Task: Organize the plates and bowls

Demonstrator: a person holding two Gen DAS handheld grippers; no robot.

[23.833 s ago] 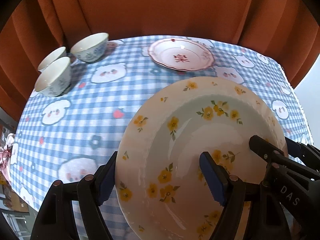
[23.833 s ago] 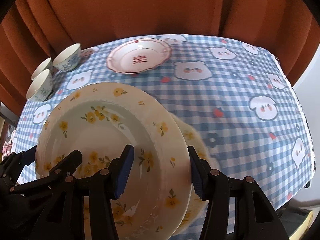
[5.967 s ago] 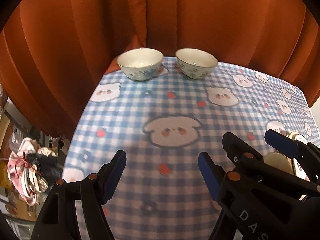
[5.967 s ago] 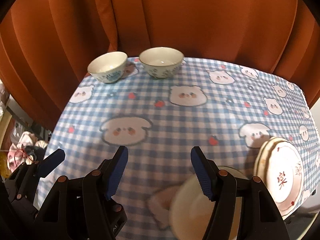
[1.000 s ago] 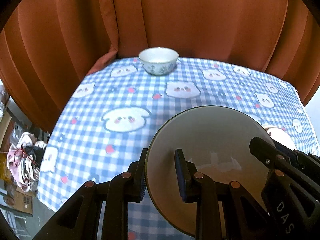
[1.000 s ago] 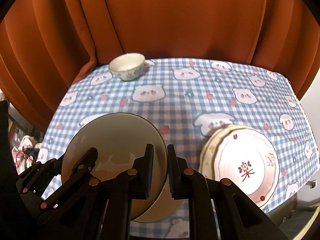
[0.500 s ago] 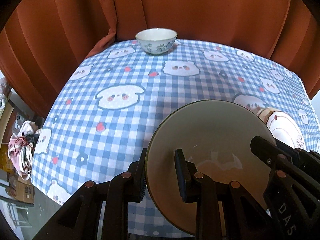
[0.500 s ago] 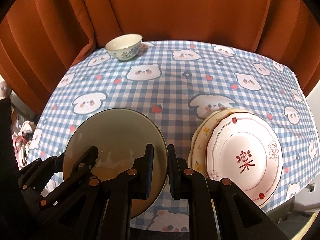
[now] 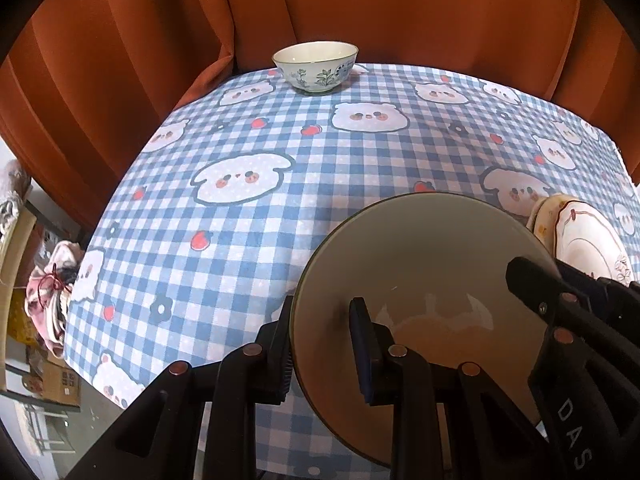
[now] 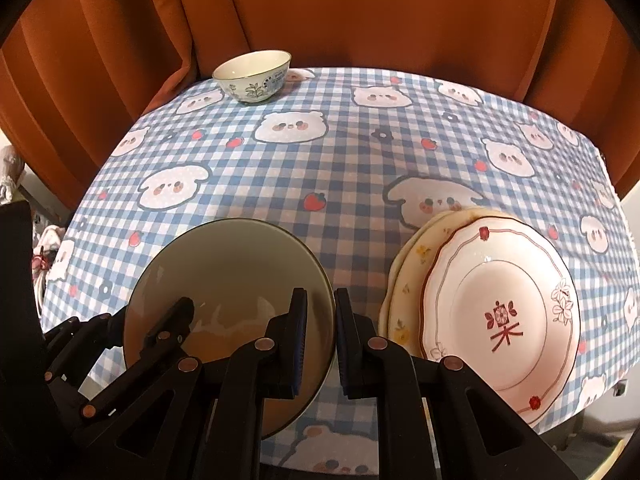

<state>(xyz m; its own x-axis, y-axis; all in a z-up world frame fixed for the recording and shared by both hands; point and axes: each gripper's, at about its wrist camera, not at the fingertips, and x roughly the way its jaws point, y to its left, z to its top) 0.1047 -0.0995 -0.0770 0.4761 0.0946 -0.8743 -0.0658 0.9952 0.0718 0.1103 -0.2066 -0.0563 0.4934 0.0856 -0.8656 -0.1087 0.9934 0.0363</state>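
Both wrist cams sit low at the near edge of the counter (image 9: 248, 216), looking forward and down toward the orange curtain (image 10: 360, 12). Left view sits further left, right view further right. Shared: big bowl (image 9: 432, 264) close up, far small bowl (image 10: 253, 76), plate stack (image 10: 500, 312), checked cloth.
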